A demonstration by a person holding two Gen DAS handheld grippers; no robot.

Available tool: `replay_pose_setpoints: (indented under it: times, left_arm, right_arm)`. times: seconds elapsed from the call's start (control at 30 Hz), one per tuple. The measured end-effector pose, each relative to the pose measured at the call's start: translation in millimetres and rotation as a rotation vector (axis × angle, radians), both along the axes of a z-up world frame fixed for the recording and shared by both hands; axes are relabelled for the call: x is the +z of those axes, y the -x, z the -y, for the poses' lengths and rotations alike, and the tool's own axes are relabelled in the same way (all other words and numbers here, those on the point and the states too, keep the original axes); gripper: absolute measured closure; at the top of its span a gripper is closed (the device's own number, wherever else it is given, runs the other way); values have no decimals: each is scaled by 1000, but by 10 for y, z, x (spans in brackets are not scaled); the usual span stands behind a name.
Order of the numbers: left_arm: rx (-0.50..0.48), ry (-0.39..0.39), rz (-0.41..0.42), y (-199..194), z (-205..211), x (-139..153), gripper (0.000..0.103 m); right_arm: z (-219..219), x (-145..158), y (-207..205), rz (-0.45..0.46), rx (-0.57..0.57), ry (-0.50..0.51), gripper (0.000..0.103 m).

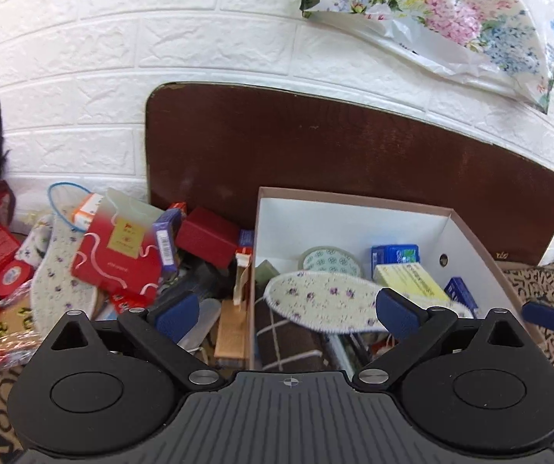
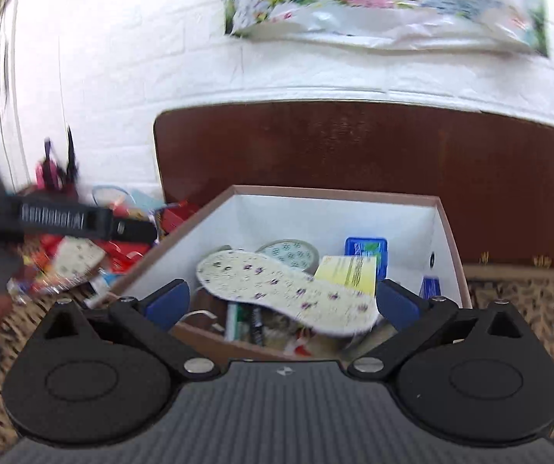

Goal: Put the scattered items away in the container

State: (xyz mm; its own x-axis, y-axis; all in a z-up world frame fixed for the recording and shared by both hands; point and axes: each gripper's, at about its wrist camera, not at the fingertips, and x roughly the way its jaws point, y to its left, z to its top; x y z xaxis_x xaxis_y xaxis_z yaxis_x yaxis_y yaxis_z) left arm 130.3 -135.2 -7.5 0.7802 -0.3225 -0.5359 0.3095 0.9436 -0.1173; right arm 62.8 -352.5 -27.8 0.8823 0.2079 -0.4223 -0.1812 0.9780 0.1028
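A dark brown board point(image 1: 354, 162) leans against a white brick-pattern wall point(image 1: 84, 77), likely propped there out of the way. In front of it sits an open cardboard box with white inner walls point(image 1: 354, 224), the container for the tidying. It already holds several things. On top lies a cream floral fabric insole point(image 1: 323, 301), slanting across the other contents, its heel end raised toward the box's near right side, probably because it is longer than the space left. Under and behind it are a yellow packet point(image 1: 408, 280), a blue packet point(image 1: 395, 253) and a round patterned tin point(image 1: 331, 261).

Left of the box, a pile waits: a matching second floral insole point(image 1: 60, 278), a red paper gift bag point(image 1: 118, 255) and a dark red box point(image 1: 209, 239).

The left gripper point(image 1: 288, 309) hovers above the box's left wall, jaws spread wide and empty. The right gripper point(image 2: 282, 301) hangs above the box's near edge, also spread and holding nothing.
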Motion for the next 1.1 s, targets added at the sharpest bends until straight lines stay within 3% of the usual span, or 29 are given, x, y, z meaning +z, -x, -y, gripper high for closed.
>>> replay_pose_setpoints:
  times: [0.13,0.37,0.57,0.8,1.1]
  left_arm:
    - [-1,-30,31,364,-87,-26,0]
    - [-21,-82,25,857,-106,-66,0]
    - [-44,-82,19,1189,-72,-45,0]
    - [-53,-128,5,1469,-112,-83,0]
    - [23,-137,-24,1620,-505,-164,0]
  right_arm:
    - [31,39,265,-17,-7,-48,1]
    - [12,119,758,-15,-14,-13,1]
    - [29,148,1085,-6,-20,-38,1]
    - [-29,139,1292,-10,-14,-46,1]
    - [-402,130,1400,-21,79,-9,1]
